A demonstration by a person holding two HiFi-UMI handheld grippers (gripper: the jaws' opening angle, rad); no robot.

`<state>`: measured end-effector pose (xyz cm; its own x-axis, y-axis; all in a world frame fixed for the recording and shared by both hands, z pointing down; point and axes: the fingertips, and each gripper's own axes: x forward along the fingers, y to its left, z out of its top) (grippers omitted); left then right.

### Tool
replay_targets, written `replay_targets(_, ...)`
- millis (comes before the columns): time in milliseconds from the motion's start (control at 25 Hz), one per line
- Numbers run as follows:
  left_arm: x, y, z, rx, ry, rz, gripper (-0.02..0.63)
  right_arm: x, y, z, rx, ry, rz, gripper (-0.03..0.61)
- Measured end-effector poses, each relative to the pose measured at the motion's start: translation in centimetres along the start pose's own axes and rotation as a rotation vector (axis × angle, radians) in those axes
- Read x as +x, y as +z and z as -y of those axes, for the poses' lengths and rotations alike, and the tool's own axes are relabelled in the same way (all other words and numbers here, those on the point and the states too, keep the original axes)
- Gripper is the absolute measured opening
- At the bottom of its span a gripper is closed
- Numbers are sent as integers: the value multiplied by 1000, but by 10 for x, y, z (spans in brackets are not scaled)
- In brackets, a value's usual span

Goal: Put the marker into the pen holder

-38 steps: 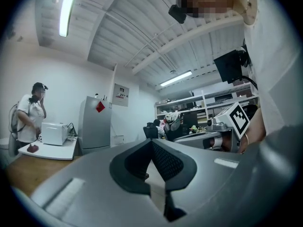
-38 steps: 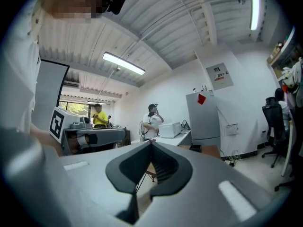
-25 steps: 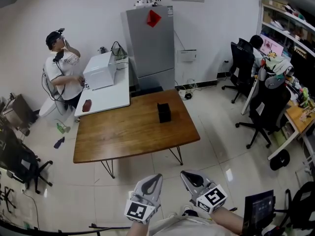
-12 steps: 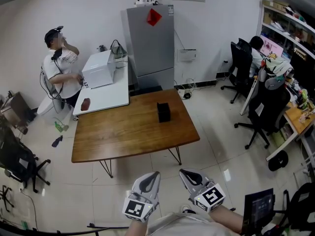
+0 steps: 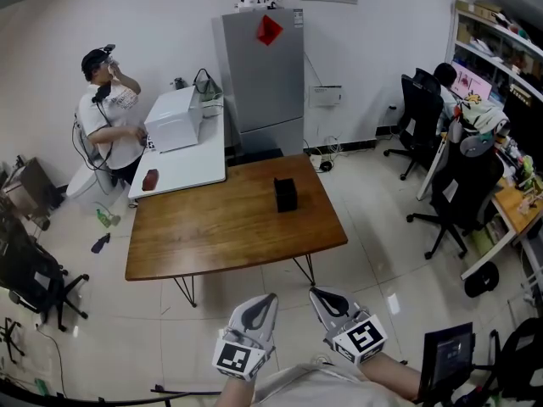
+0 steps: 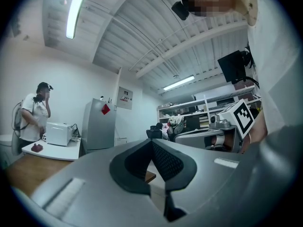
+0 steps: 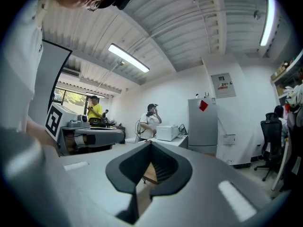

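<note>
A black pen holder (image 5: 285,194) stands upright on the wooden table (image 5: 221,227), right of its middle. No marker shows in any view. Both grippers hang low at the bottom of the head view, well short of the table and over the tiled floor. My left gripper (image 5: 265,300) is shut with nothing between its fingers; its own view has the jaws meeting at the left gripper (image 6: 151,141) tip. My right gripper (image 5: 320,295) is shut and empty too, as the right gripper (image 7: 150,144) tip shows. In each gripper view a strip of the table edge (image 7: 149,173) lies beyond the jaws.
A white table (image 5: 182,164) with a white box-like appliance (image 5: 174,119) and a small reddish thing (image 5: 151,180) adjoins the wooden table's far left. A grey fridge (image 5: 263,70) stands behind. A person (image 5: 109,113) stands at the left. Office chairs (image 5: 458,189) crowd the right.
Both grippers stay low and shut in about the same place. The head view has shifted slightly. The person at the white table has moved a raised arm a little.
</note>
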<state>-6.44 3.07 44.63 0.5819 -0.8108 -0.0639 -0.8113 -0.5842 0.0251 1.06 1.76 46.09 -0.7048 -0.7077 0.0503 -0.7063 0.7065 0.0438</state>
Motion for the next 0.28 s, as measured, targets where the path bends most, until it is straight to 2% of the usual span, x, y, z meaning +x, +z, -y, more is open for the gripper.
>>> replay_targets(280,1,0,-8,1,6,13,17,7,-3,-2,14,9,1,0)
